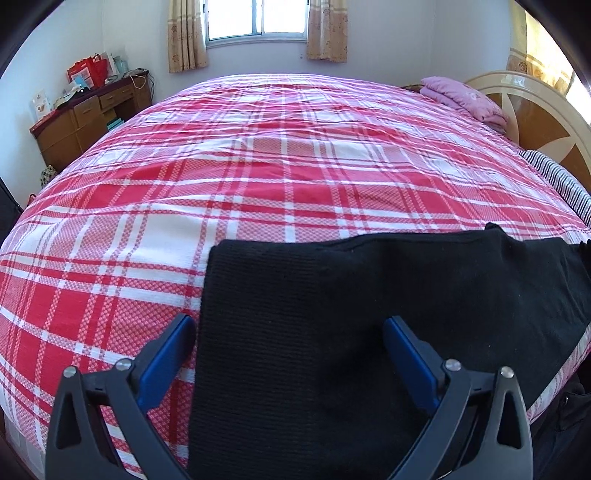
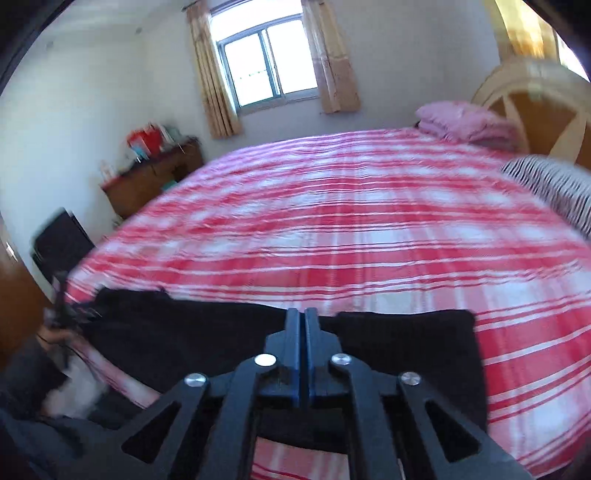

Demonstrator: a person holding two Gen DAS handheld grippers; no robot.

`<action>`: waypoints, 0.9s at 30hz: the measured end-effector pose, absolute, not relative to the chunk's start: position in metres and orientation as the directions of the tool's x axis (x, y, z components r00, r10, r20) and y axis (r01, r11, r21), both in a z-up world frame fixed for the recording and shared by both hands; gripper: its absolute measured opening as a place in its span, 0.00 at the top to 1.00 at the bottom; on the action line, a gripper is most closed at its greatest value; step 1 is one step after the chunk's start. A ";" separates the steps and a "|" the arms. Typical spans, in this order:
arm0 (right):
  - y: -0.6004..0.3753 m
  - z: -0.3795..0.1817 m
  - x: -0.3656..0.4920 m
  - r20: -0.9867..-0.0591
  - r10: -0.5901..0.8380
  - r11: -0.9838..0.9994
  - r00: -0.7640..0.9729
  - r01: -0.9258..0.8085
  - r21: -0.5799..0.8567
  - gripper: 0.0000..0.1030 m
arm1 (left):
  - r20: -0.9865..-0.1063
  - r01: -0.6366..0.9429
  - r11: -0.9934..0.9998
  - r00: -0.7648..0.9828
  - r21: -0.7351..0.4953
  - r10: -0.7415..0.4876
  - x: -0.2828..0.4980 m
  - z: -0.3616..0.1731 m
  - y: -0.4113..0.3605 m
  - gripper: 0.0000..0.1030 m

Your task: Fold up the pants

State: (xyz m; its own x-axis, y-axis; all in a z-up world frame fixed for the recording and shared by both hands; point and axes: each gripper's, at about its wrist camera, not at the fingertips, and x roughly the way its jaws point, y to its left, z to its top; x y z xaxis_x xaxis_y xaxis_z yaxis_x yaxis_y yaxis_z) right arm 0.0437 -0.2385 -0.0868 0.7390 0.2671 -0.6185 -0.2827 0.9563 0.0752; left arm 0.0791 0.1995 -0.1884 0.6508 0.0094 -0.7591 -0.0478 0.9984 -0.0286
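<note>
Black knit pants (image 1: 332,295) lie flat along the near edge of the red and white plaid bed (image 1: 258,166). My left gripper (image 1: 290,326) is open, its blue fingers spread over the left end of the pants, one finger off the cloth at the left. In the right wrist view the pants (image 2: 406,339) stretch across the near edge of the bed (image 2: 351,221). My right gripper (image 2: 304,314) is shut above them; I cannot tell whether cloth is between the fingers. That view is motion blurred.
A pink folded blanket (image 1: 465,98) and a striped pillow (image 1: 561,181) lie at the headboard (image 1: 535,114) on the right. A wooden desk (image 1: 85,114) with bags stands at the far left wall. A window (image 1: 256,18) is at the back.
</note>
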 end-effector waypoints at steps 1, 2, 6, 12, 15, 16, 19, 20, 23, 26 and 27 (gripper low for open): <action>-0.235 -0.090 0.043 -0.635 0.246 0.960 0.732 -0.275 0.055 0.32 | -0.759 -0.049 0.998 0.651 -0.026 0.012 0.079 -0.189 0.199 0.00; -0.232 -0.094 0.043 -0.648 0.229 0.963 0.726 -0.265 0.045 0.29 | -0.759 -0.051 0.998 0.651 -0.024 0.015 0.079 -0.189 0.198 0.00; -0.221 -0.110 0.053 -0.685 0.113 0.978 0.720 -0.202 -0.050 0.30 | -0.758 -0.050 0.998 0.652 -0.026 0.013 0.079 -0.188 0.198 0.00; -0.210 -0.145 0.077 -0.720 -0.027 0.975 0.694 -0.141 -0.173 0.33 | -0.750 -0.058 0.998 0.660 0.003 0.041 0.079 -0.192 0.194 0.00; -0.204 -0.164 0.085 -0.729 -0.104 0.961 0.676 -0.122 -0.250 0.47 | -0.746 -0.058 0.998 0.665 -0.002 0.037 0.078 -0.192 0.194 0.00; -0.204 -0.169 0.086 -0.723 -0.131 0.954 0.678 -0.111 -0.278 0.54 | -0.744 -0.056 0.998 0.667 -0.005 0.034 0.077 -0.192 0.195 0.00; -0.212 -0.171 0.088 -0.713 -0.132 0.958 0.689 -0.096 -0.270 0.67 | -0.741 -0.058 0.998 0.671 -0.007 0.034 0.076 -0.192 0.195 0.00; -0.215 -0.167 0.087 -0.714 -0.109 0.965 0.691 -0.099 -0.243 0.77 | -0.739 -0.059 0.998 0.673 -0.005 0.036 0.076 -0.192 0.195 0.00; -0.218 -0.149 0.081 -0.692 -0.076 0.973 0.718 -0.098 -0.209 0.90 | -0.738 -0.060 0.998 0.674 -0.005 0.037 0.076 -0.192 0.194 0.00; -0.215 -0.136 0.079 -0.678 -0.048 0.978 0.733 -0.103 -0.180 0.91 | -0.738 -0.060 0.998 0.674 -0.004 0.037 0.076 -0.192 0.194 0.00; -0.214 -0.133 0.079 -0.677 -0.034 0.980 0.736 -0.106 -0.166 0.91 | -0.738 -0.060 0.998 0.674 -0.004 0.037 0.076 -0.192 0.194 0.00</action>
